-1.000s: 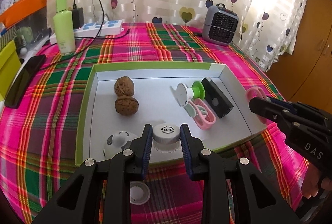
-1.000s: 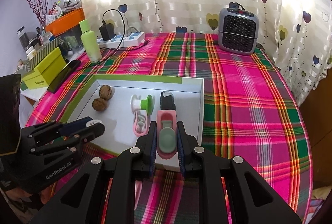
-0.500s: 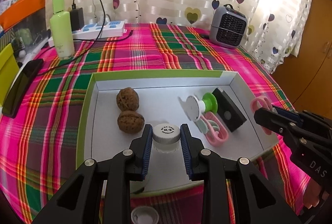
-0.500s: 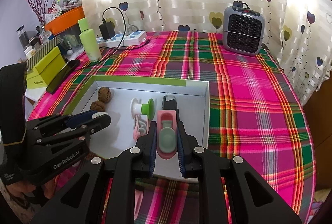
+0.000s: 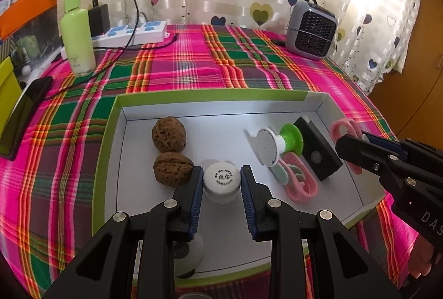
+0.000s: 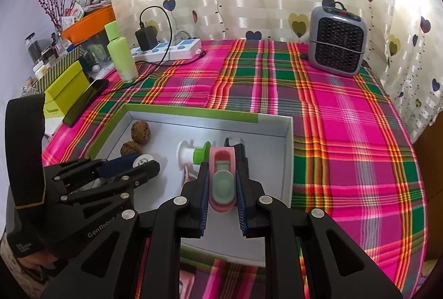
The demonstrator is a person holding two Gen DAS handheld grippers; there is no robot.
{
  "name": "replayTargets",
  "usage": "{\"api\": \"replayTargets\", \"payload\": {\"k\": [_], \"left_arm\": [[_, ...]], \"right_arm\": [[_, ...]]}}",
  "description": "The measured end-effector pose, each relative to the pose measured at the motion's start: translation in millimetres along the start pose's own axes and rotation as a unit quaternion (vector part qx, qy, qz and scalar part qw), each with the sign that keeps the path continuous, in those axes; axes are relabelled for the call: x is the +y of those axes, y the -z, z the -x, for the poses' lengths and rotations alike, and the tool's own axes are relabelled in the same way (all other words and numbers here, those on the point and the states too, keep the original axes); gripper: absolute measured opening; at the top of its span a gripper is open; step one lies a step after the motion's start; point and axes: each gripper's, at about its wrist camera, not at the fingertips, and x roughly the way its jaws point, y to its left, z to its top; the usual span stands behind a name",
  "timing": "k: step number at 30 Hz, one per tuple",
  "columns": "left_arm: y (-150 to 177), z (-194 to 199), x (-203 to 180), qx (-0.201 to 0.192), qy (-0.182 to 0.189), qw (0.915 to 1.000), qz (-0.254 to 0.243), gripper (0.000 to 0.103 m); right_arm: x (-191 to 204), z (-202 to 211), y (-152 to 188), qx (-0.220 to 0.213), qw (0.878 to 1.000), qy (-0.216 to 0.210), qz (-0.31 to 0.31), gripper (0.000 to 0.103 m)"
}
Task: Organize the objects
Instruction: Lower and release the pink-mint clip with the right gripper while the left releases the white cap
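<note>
My left gripper (image 5: 221,184) is shut on a small white-capped jar (image 5: 221,182) and holds it over the white tray (image 5: 227,107), just right of two walnuts (image 5: 169,134). My right gripper (image 6: 221,185) is shut on a pink clip with a grey-green pad (image 6: 222,179) and holds it over the tray's right part (image 6: 286,149). In the tray lie a white-and-green spool (image 5: 279,143), a black block (image 5: 315,152) and a second pink clip (image 5: 297,178). A black-and-white round toy (image 5: 185,257) sits under my left fingers.
The tray lies on a pink plaid tablecloth (image 6: 346,132). At the back stand a green bottle (image 5: 77,30), a power strip with charger (image 5: 133,33) and a small grey heater (image 6: 336,42). A black phone (image 5: 25,116) lies at the left edge.
My left gripper has carried the jar forward from the tray's near edge to beside the walnuts. My right gripper has moved the pink clip forward over the tray.
</note>
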Motion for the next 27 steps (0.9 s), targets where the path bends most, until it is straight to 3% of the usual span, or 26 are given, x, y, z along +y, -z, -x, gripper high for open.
{"api": "replayTargets", "payload": {"k": [12,27], "left_arm": [[0,-3,1,0.003,0.005,1.0000,0.003,0.026],[2,-5,0,0.004,0.004,1.0000,0.001,0.026]], "right_arm": [[1,-22,-4,0.013,1.000,-0.009,-0.004,0.018],[5,-28,-7,-0.002,1.000,0.001,0.014,0.018]]}}
